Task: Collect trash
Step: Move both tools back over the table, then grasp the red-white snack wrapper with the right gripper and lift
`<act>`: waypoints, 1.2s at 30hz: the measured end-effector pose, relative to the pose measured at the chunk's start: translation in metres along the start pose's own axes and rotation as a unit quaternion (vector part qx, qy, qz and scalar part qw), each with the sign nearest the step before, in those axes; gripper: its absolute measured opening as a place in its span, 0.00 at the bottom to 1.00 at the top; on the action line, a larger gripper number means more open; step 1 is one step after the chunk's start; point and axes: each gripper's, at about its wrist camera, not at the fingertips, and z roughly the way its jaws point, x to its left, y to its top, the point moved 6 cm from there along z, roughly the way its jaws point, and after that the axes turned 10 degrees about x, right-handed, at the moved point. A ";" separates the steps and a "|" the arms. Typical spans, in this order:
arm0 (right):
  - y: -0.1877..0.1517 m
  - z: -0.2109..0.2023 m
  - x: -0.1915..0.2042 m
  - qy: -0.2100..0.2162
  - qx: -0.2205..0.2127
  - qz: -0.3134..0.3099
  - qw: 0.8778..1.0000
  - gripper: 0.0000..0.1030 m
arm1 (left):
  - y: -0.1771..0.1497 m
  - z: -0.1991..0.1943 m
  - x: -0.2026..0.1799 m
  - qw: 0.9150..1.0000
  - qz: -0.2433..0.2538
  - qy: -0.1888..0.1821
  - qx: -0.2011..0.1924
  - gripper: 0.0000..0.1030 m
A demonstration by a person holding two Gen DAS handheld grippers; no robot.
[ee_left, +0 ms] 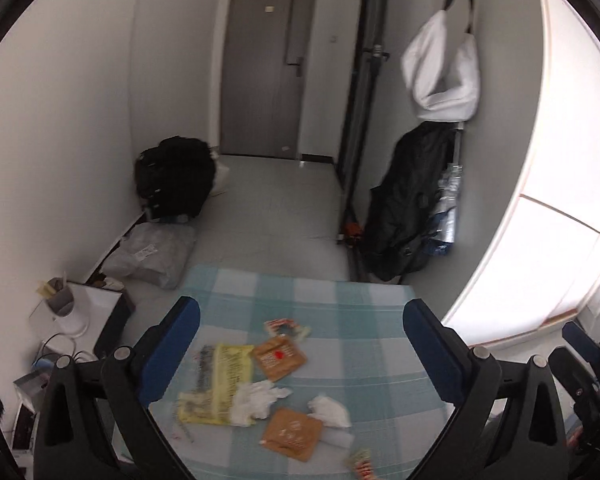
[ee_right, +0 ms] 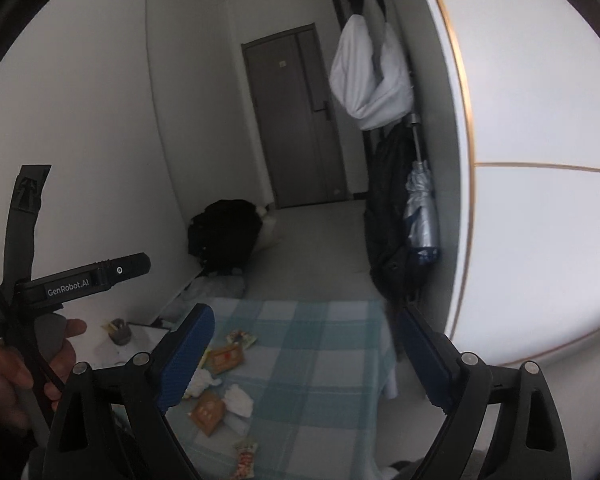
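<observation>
Both the left gripper (ee_left: 300, 354) and right gripper (ee_right: 304, 360) hover with jaws spread wide, empty. The trash (ee_left: 260, 384) lies scattered on the checked bed (ee_left: 360, 320) below and ahead of the left jaws. Best to lower onto one crumpled tissue (ee_left: 329, 411), straddling it before closing.

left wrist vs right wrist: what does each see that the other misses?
Left wrist only: the yellow bag among the trash, and a white box with a grey cup on it, seen clearly.

Right wrist only: the left gripper's body, labelled GenRobot.AI, the hand holding it, and the folded silver umbrella in full.

Both: checked cloth, brown packets, crumpled tissues, grey door, white bag hanging, and each camera's own open, empty fingers.
</observation>
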 end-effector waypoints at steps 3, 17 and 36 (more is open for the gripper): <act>-0.009 0.017 0.013 0.016 0.012 -0.007 1.000 0.90 | -0.014 0.004 0.027 1.000 -0.023 0.005 0.004 0.97; -0.078 0.082 0.048 0.018 0.136 -0.044 0.990 0.90 | -0.088 0.040 0.097 0.996 -0.057 0.027 0.066 0.97; -0.147 0.119 0.067 0.021 0.254 -0.102 0.962 0.78 | -0.095 0.062 0.116 0.989 -0.085 0.024 0.115 0.97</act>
